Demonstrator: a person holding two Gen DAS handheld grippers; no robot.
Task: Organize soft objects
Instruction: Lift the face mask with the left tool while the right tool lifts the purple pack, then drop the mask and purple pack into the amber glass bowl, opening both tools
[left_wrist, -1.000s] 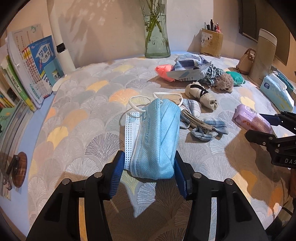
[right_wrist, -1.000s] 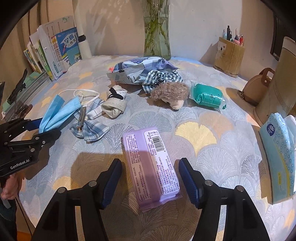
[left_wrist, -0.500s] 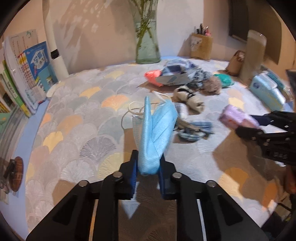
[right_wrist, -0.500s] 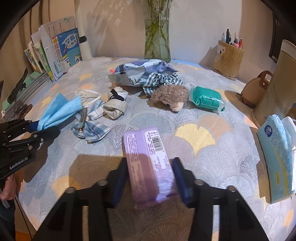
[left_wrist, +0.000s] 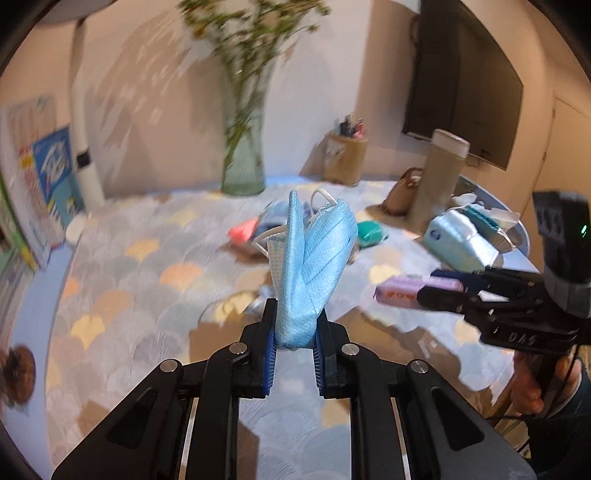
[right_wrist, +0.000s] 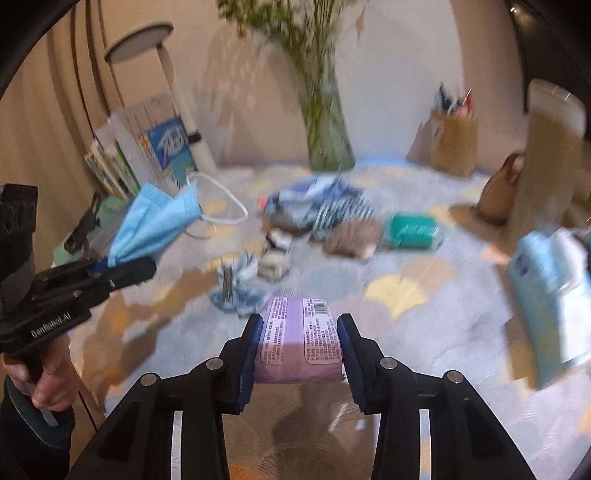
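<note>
Lifted clear of the patterned tablecloth (right_wrist: 424, 332) since a second earlier: left gripper (left_wrist: 294, 343) clamped on the bunched bottom of the blue pleated face mask (left_wrist: 314, 254), right gripper (right_wrist: 298, 350) with jaws just closing onto the squashy lilac wipes pack (right_wrist: 299, 339), both held above the cloth. Best carried level and slow, grip kept low on the limp mask so loose ear loops (right_wrist: 221, 206) missed the clutter. Farther off lay a checked cloth heap (right_wrist: 325, 210), fuzzy hedgehog toy (right_wrist: 351, 236), teal packet (right_wrist: 412, 230), glass vase (right_wrist: 328, 140).

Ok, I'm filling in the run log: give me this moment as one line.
left gripper: shut on blue face mask, lifted | right gripper: jaws just closing on purple wipes pack, lifted | hedgehog toy: on table
</note>
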